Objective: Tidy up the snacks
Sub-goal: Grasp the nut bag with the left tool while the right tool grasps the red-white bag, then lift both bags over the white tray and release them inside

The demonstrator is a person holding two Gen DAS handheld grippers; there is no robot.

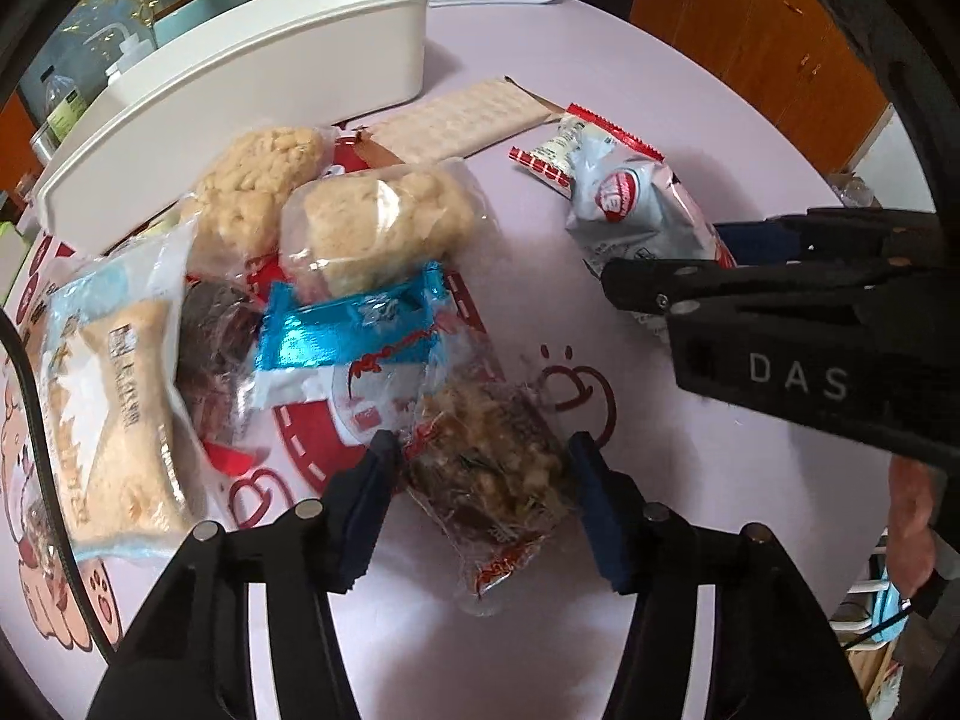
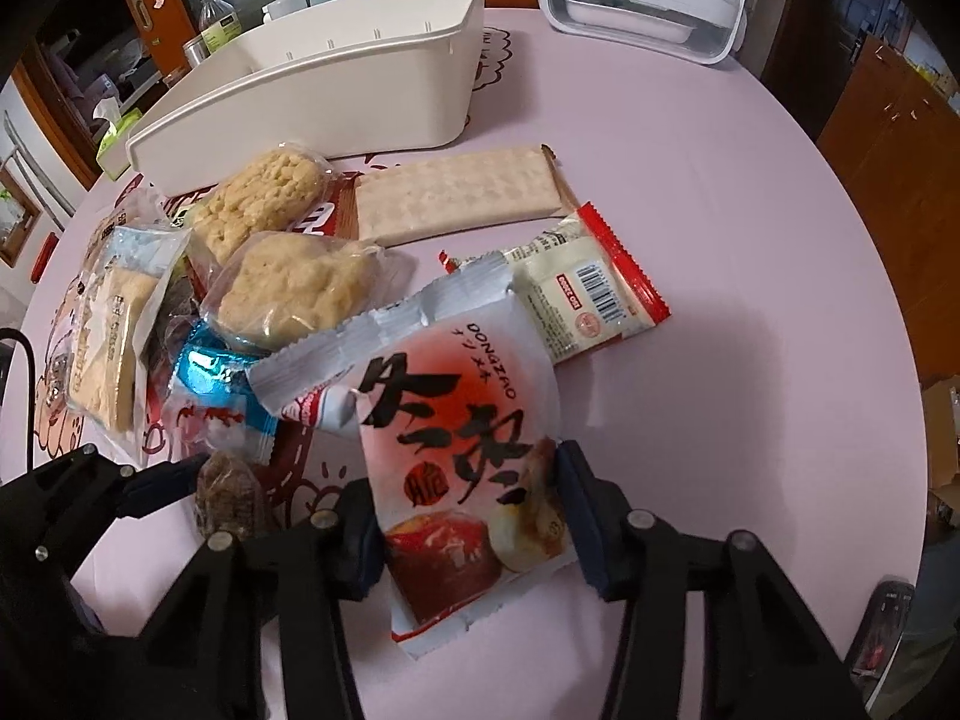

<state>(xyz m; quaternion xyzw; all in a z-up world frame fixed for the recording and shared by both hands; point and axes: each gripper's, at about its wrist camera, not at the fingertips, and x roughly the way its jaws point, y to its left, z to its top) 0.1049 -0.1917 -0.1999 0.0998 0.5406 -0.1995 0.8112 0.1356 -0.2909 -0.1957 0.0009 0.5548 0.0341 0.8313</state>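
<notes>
Your left gripper (image 1: 483,495) clamps the light, crinkly nut bar (image 1: 489,474) mid-body at lower centre, and your right gripper (image 2: 468,531) pinches the slippery jujube pouch (image 2: 462,468); squeeze gently.

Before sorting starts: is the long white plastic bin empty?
Cannot tell: the long white plastic bin shows only bare inner walls; its floor is hidden.

Snack pile (image 2: 288,276) on table (image 2: 720,240), just before bin (image 2: 336,90).
</notes>
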